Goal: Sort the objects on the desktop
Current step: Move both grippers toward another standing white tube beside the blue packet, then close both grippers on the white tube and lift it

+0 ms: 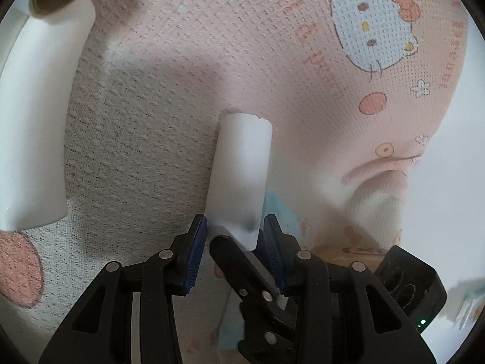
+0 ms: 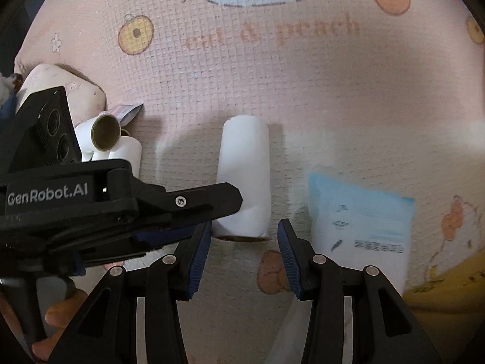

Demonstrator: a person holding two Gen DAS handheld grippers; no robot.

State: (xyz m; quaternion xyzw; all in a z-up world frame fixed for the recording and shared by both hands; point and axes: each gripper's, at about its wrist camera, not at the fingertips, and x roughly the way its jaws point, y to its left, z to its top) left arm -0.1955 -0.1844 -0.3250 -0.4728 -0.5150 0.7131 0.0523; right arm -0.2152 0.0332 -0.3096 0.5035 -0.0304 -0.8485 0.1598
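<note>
A white paper roll (image 1: pixel 239 176) (image 2: pixel 245 179) lies on the pink cat-print mat (image 2: pixel 333 97), pointing away from both cameras. My left gripper (image 1: pixel 235 223) straddles the roll's near end. Its left pad touches the roll and a thin shadowed gap shows at the right pad, so it stands open. In the right wrist view the left gripper (image 2: pixel 218 215) reaches in from the left across that same end. My right gripper (image 2: pixel 244 226) is open, its pads wider than the roll and just short of its near end. One of the right gripper's fingers (image 1: pixel 230 251) crosses between the left gripper's fingers.
More white rolls (image 2: pixel 127 151) and a cardboard tube (image 2: pixel 104 133) crowd the left; a large white roll (image 1: pixel 30 121) looms there. A blue-and-white packet (image 2: pixel 363 227) lies right of the roll. A person's fingers (image 2: pixel 60 312) hold the left gripper. The mat ends on a white surface (image 1: pixel 454 182).
</note>
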